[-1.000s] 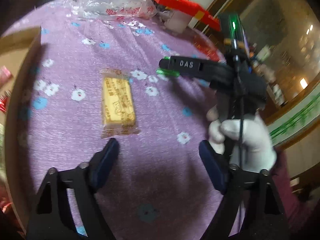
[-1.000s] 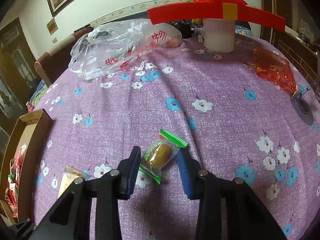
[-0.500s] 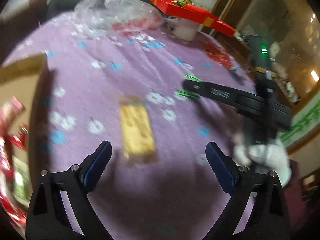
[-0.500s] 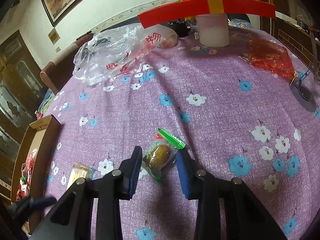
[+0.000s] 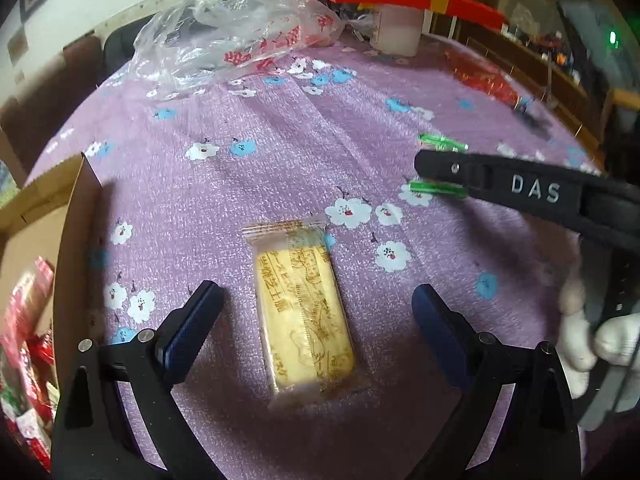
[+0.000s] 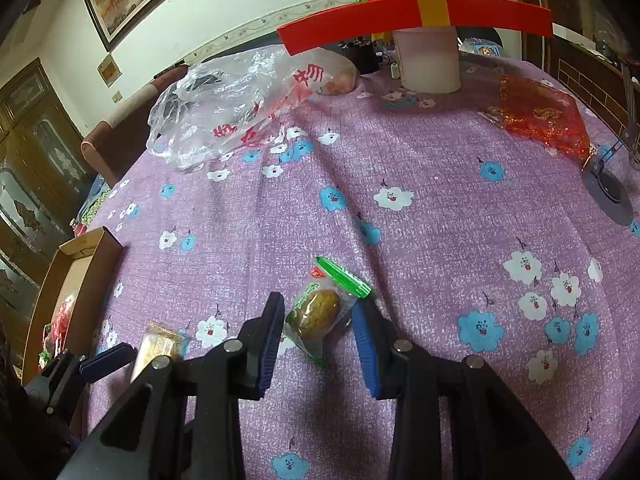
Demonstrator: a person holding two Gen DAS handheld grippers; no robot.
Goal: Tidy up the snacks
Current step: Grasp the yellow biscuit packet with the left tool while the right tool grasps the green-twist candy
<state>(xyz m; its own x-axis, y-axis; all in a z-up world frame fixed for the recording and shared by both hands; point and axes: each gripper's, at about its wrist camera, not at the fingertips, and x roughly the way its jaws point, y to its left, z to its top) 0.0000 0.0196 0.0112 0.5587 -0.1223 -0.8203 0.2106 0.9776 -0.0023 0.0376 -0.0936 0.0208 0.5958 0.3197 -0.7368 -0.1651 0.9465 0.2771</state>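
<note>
A yellow wrapped biscuit bar (image 5: 306, 312) lies on the purple flowered tablecloth (image 5: 280, 152). My left gripper (image 5: 316, 304) is open with its jaws on either side of the bar, not touching it. A green-edged clear packet with a brown snack (image 6: 322, 310) lies between the jaws of my right gripper (image 6: 318, 316), which is open around it; the blue pads stand just clear of the wrapper. The right gripper also shows in the left wrist view (image 5: 520, 192), with the packet's green ends (image 5: 438, 188) beside it. The biscuit bar shows in the right wrist view (image 6: 158, 346).
A cardboard box (image 6: 76, 280) holding red-wrapped snacks (image 5: 24, 344) stands at the table's left edge. A clear plastic bag (image 6: 236, 100), a red box (image 6: 416, 16) on a white cup (image 6: 428, 60) and a red wrapper (image 6: 540, 116) sit at the back.
My left gripper swung and came forward, so the biscuit bar now lies between its open jaws. My right gripper stayed around the green packet.
</note>
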